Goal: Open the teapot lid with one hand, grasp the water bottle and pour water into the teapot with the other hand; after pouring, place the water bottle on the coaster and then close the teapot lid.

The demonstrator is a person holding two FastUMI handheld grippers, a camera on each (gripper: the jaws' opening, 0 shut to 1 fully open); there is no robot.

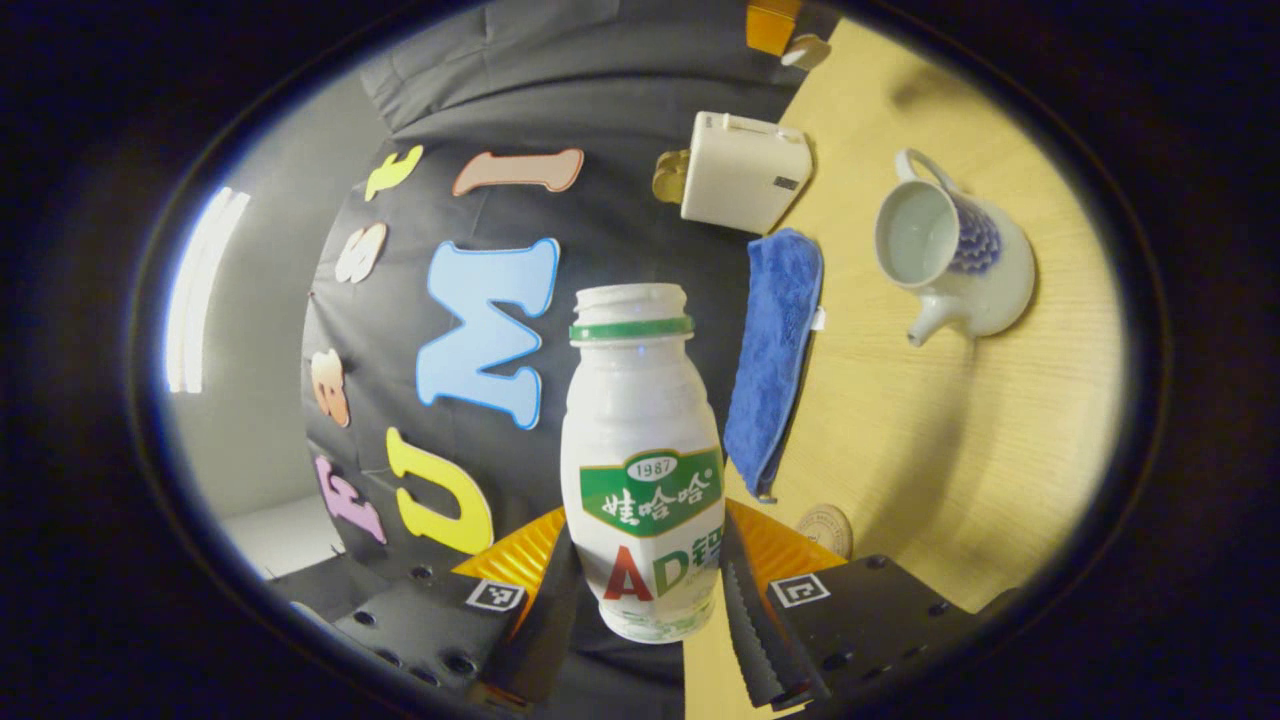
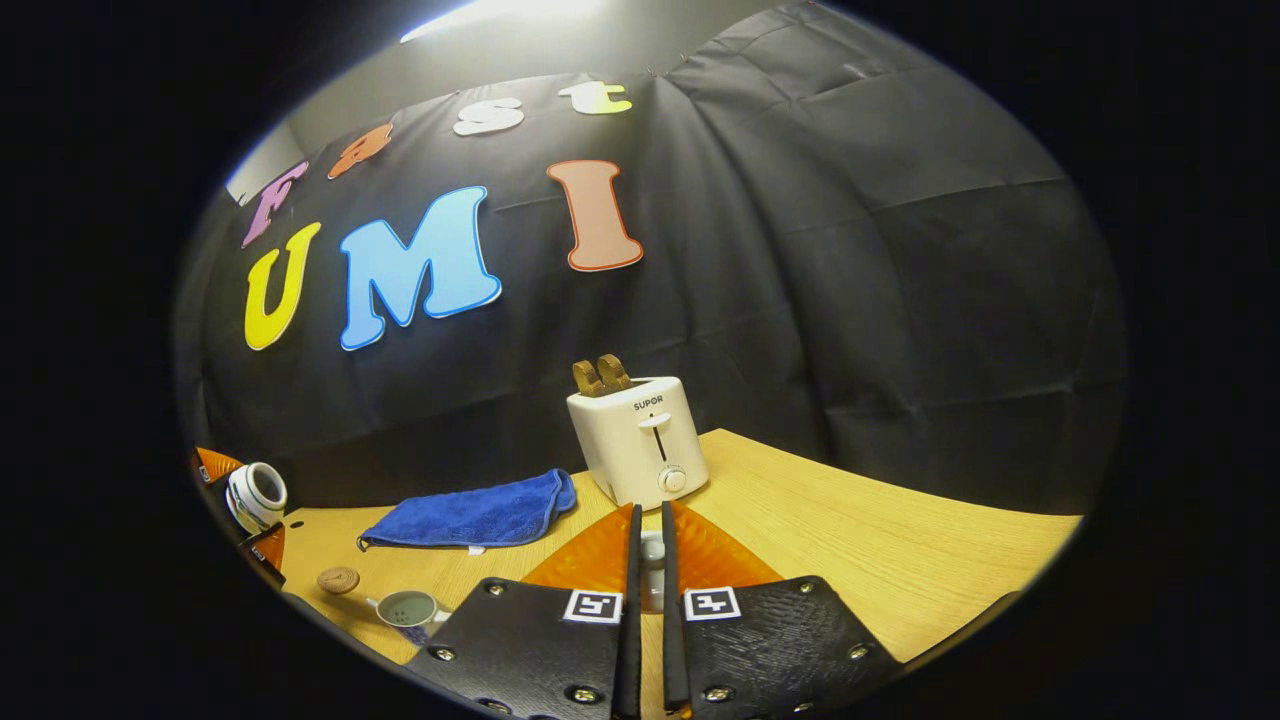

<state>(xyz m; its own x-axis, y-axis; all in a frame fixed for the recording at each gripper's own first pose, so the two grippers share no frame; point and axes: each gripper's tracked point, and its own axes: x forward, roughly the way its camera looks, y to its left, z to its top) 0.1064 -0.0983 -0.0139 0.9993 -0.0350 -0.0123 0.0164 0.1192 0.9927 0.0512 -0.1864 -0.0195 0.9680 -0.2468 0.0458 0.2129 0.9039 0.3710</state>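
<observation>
Left gripper (image 1: pixel 645 590): jaws pinching the lower body of the water bottle (image 1: pixel 640 450), one on each side; bottle uncapped, held clear of the bench (image 1: pixel 930 450). Left gripper view is rolled, so bench runs up the right side. Coaster (image 1: pixel 826 527) lies on bench just past the bottle's base. Next out, blue cloth (image 1: pixel 775 350) at the bench edge. Farther, teapot (image 1: pixel 955 260) w/ lid off, mouth open, spout toward the cloth. Farthest, toaster (image 1: pixel 745 170) by the wall.

Right gripper (image 2: pixel 650 590): jaws nearly pressed together, pinching a small white piece, apparently the teapot lid (image 2: pixel 652 570), partly hidden betw. them. Beyond, toaster w/ bread (image 2: pixel 600 375) in the slot.
</observation>
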